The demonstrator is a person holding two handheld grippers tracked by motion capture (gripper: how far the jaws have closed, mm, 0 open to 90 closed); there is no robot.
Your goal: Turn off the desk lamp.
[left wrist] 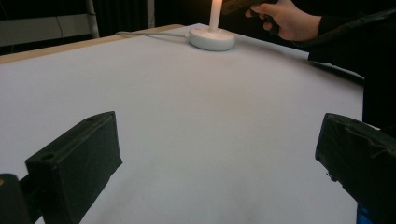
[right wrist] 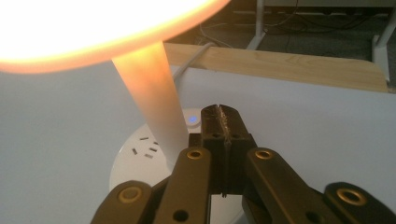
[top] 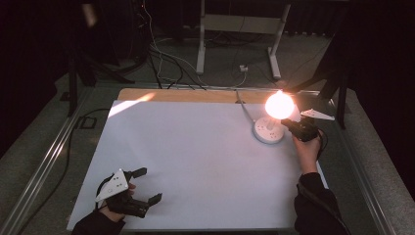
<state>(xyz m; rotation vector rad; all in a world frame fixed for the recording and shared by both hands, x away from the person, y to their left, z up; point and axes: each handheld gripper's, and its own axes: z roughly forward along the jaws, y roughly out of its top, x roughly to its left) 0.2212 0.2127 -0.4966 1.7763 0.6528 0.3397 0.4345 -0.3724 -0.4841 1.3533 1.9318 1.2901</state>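
Observation:
A small white lamp (top: 279, 104) glows orange at the table's back right, its stem rising from a round white base (top: 268, 131). In the right gripper view the lit shade (right wrist: 93, 32) spreads overhead, the stem (right wrist: 152, 98) stands just left of my jaws, and the base (right wrist: 135, 161) with a blue light lies below. My right gripper (top: 288, 125) is shut with nothing between its pads (right wrist: 222, 123), hovering above the base beside the stem. My left gripper (top: 147, 185) rests at the table's front left, jaws wide open and empty (left wrist: 219, 158).
The white table top (top: 195, 161) lies between the two hands. A bare wooden strip (top: 195, 95) runs along its far edge, with the lamp's cable (top: 243, 110) trailing over it. Cables and a desk frame (top: 240, 29) stand on the floor beyond.

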